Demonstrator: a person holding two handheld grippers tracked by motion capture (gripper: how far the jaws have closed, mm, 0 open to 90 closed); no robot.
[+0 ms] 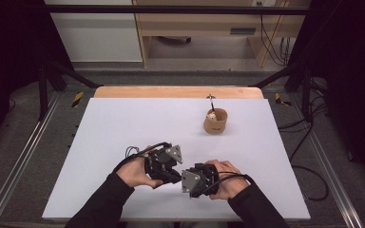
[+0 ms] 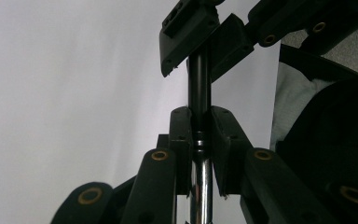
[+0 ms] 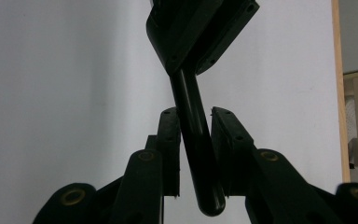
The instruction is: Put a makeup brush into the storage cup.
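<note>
Near the white table's (image 1: 123, 123) front edge, the left hand-held gripper (image 1: 168, 166) and right hand-held gripper (image 1: 192, 182) each clamp one end of a slim black-and-chrome pen-like rod (image 2: 199, 112). Its long axis runs straight between them. A brown paper cup (image 1: 216, 120) stands well beyond, nearer the right hand (image 1: 225, 178).
</note>
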